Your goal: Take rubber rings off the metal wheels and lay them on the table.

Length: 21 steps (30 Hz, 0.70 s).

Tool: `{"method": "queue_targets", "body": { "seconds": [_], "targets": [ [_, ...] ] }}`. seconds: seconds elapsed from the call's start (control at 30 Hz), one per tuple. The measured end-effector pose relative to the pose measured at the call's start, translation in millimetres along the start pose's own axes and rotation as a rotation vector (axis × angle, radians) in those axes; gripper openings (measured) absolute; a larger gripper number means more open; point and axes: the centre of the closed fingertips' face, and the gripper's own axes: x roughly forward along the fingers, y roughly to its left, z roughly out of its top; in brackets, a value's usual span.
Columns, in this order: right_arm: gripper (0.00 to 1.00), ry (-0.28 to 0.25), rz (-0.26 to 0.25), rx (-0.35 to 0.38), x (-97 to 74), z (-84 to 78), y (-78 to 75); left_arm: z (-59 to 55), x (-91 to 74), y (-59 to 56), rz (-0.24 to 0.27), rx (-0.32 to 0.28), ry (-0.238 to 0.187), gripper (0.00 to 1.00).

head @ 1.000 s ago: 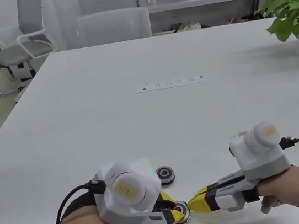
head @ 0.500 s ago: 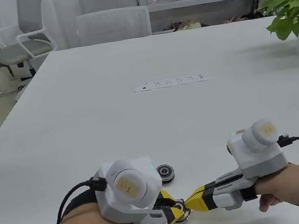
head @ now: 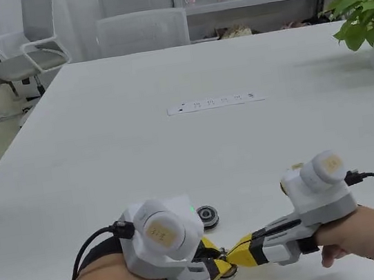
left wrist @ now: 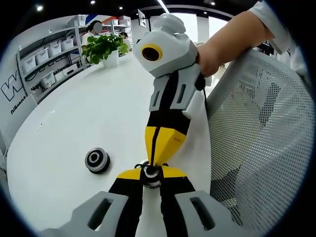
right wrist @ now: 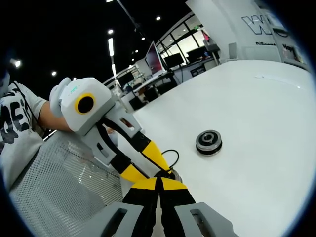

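Pinching a wheel (left wrist: pixel 151 177) by the table (head: pixel 177 169) edge, left tool (left wrist: pixel 150 171) meets pressed-together right tool (right wrist: pixel 158 181).

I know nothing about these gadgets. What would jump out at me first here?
Two white handheld tools meet tip to tip at the near table edge: the left claw clamps a small metal wheel, and the right claw, shut to a yellow point, touches it. A second wheel lies just beyond on the white table, with a leafy plant at the far right.
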Motion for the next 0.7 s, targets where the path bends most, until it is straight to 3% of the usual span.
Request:
{"method": "queue_targets", "body": {
  "seconds": [0.03, 0.17, 0.7],
  "targets": [
    [0.0, -0.001, -0.029, 0.0, -0.3, 0.6, -4.2, -0.1, -0.2, 0.1, 0.0, -0.001, 0.002, 0.08],
    [0.0, 0.0, -0.038, -0.029, 0.0, -1.1, -7.9, -0.1, -0.3, 0.1, 0.0, -0.005, -0.001, 0.08],
    [0.0, 0.001, -0.059, -0.017, -6.7, -3.1, -15.8, 0.4, -0.4, -0.1, -0.002, -0.028, -0.012, 0.08]
  ]
}}
